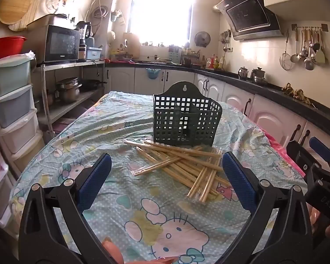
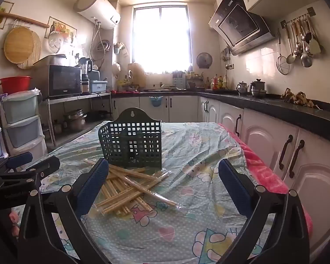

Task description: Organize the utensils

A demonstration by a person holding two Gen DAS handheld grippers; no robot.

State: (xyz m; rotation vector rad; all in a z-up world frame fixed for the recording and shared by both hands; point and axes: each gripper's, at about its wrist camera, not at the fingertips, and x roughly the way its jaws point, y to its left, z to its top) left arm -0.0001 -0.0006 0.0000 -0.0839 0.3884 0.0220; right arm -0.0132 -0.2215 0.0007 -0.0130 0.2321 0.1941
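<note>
the chopsticks (image 1: pixel 182 167) lie in a loose crossed heap on the cloth-covered worktop (image 1: pixel 143 209), just in front of the green holder (image 1: pixel 184 118), which stands upright and looks empty. both the left tongs (image 1: pixel 166 179) and the right tongs (image 2: pixel 162 187) are spread wide with nothing between them, hovering short of the pile. the heap sits ahead and a little right of the left tongs, ahead and left of the right ones. the sticks point several ways, so no single axis holds. clear wrappers blur their outlines; the holder's compartments are hard to read.
</note>
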